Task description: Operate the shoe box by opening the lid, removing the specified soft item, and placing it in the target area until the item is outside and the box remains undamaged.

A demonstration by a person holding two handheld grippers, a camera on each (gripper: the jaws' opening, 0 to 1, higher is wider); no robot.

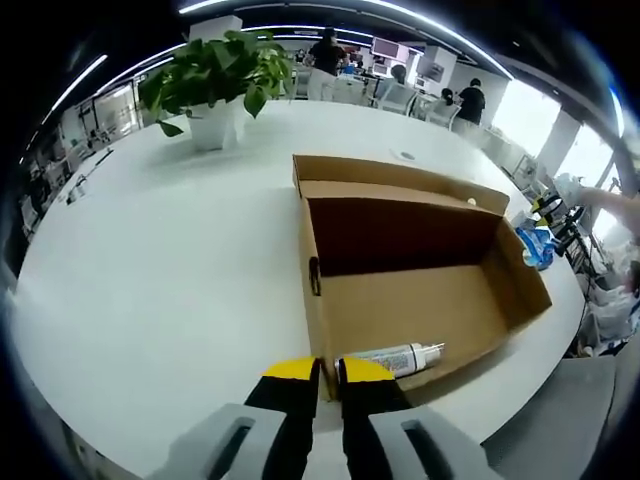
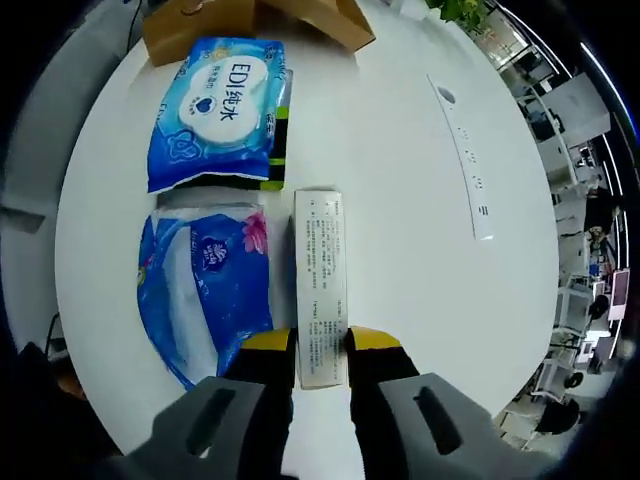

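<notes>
- My left fingers (image 1: 328, 372), yellow at the tips, are clamped on the near wall of the shoe box (image 1: 405, 290), one tip outside the cardboard and one inside.
- The shoe box stands open on the white bench (image 1: 170, 270), straight ahead of my left fingers, its lid (image 1: 395, 175) folded back on the far side.
- Inside the box, just past my left fingers and a little to their right, a white tube (image 1: 398, 357) lies on its side against the near wall.
- Far ahead and to the left of those fingers a potted plant (image 1: 215, 80) stands on the bench, well apart from the box.
- My right fingers (image 2: 320, 342) are closed on the near end of a slim white carton (image 2: 320, 300) with small print, which lies on the bench and runs straight away from me.
- Just to the left of my right fingers lies a soft blue pack (image 2: 208, 290) with a pink flower on it, right beside the carton.
- Ahead of that, left of the carton's far end, a second blue pack (image 2: 220, 110) of wipes rests on the bench.
- Beyond the wipes, at the far edge of the right gripper view, brown cardboard (image 2: 250, 22) shows.
- To the right of my right fingers a long white strip (image 2: 462, 155) lies on the bench, well apart from the carton.
</notes>
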